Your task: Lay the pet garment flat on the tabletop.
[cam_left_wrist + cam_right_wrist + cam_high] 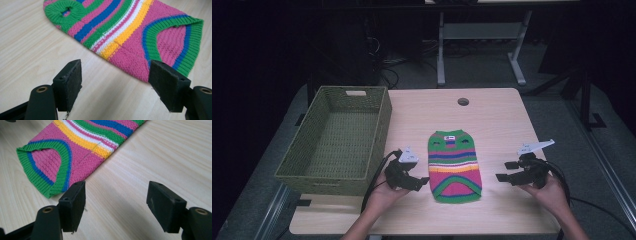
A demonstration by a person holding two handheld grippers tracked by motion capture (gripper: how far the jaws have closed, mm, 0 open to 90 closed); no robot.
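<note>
- High view: I see my left tool (424,181) low on the worktop (492,115), its black jaws spread apart with nothing between them, pointing toward the striped knitted sweater (454,166). The sweater lies flat just to the right of that tool, its green hem end toward me and its neck end away. My right tool (504,172) sits on the other side of the sweater, near it but apart, jaws likewise spread and aimed back at it. So the sweater lies between the two tools, touched by neither. A green woven basket (339,140) stands beyond and to the left of the left tool, at the worktop's left edge.
- Left gripper view: I look along the left tool (117,80); the two pads stand wide apart and hold nothing, with bare wood between them. The sweater (130,32) lies just ahead of the jaws, its pink part and green ribbed hem close to the far pad, which overlaps the sweater's edge in the picture; I cannot tell whether they touch.
- Right gripper view: the right tool (117,202) is also open, pads well apart over bare wood. The sweater (75,152) lies ahead and toward the left pad, its green hem corner just beside that pad.
</note>
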